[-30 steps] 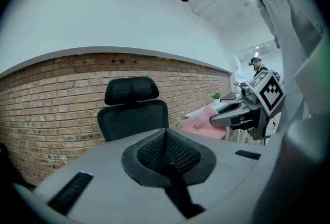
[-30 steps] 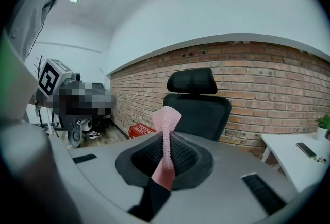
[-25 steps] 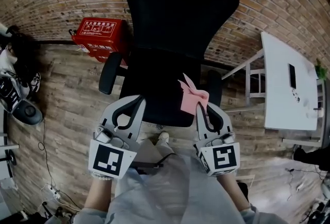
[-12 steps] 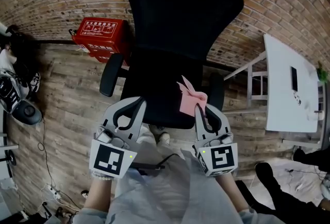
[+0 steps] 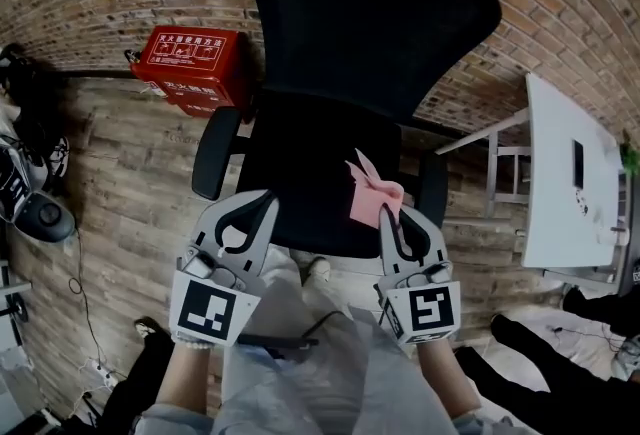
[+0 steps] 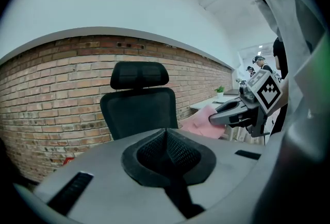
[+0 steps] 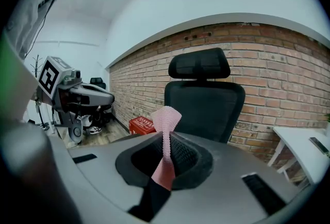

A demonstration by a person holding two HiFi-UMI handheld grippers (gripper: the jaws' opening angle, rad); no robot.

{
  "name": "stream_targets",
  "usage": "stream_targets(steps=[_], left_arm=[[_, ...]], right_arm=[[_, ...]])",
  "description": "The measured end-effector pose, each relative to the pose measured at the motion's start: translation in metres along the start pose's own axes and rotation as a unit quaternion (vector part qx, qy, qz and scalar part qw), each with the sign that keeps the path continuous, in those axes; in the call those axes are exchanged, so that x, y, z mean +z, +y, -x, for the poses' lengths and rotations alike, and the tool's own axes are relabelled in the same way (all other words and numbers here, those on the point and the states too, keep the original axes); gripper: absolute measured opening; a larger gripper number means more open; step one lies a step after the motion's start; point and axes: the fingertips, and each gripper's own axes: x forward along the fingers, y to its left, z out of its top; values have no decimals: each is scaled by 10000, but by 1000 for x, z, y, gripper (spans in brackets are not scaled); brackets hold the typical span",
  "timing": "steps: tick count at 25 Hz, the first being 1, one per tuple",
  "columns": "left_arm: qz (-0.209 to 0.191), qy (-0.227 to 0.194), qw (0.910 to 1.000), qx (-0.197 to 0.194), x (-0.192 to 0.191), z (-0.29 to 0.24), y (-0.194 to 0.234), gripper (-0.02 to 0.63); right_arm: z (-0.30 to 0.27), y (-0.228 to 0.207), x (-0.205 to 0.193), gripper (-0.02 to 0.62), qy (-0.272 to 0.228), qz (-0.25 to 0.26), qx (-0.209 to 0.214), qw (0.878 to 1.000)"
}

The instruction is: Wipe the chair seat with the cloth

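Observation:
A black office chair stands in front of me, its seat [image 5: 310,173] below the tall backrest [image 5: 375,13]. My right gripper [image 5: 389,214] is shut on a pink cloth [image 5: 372,193], held over the seat's front right part. In the right gripper view the cloth [image 7: 166,151] sticks up from between the closed jaws, with the chair [image 7: 206,102] behind it. My left gripper [image 5: 262,201] is shut with nothing in it, at the seat's front left edge. The left gripper view shows the chair [image 6: 138,109], the cloth [image 6: 198,122] and the right gripper [image 6: 234,113] off to the right.
A red box [image 5: 190,68] sits on the wooden floor by the brick wall, left of the chair. A white table [image 5: 565,173] stands to the right. Dark shoes and gear [image 5: 30,193] lie at far left. A person's legs [image 5: 560,373] show at lower right.
Both grippers and the cloth have hardly shifted over the seat's front edge. The view has drawn slightly nearer the chair. A person's legs have come into the lower corners.

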Motion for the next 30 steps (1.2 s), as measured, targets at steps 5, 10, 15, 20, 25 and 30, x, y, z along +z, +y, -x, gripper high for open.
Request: stream_targets(steps=[5, 10, 15, 20, 25, 30], left_arm=[[-64, 108, 9998, -119, -25, -18, 26, 18], [56, 205, 9997, -97, -53, -35, 53, 18], [135, 279, 9994, -161, -85, -52, 77, 18], [196, 347, 9991, -166, -114, -70, 99, 18], [225, 412, 9988, -161, -137, -89, 125, 18], [458, 451, 9979, -32, -165, -109, 143, 18]], right_arm=[[-39, 0, -11, 52, 127, 59, 29, 9999], [-83, 0, -28, 52, 258, 109, 70, 9996], [-129, 1, -46, 52, 376, 138, 76, 9992], [-172, 3, -59, 52, 403, 176, 133, 9989], [-215, 3, -70, 52, 421, 177, 166, 9988], [-258, 6, -96, 52, 636, 123, 277, 9975]])
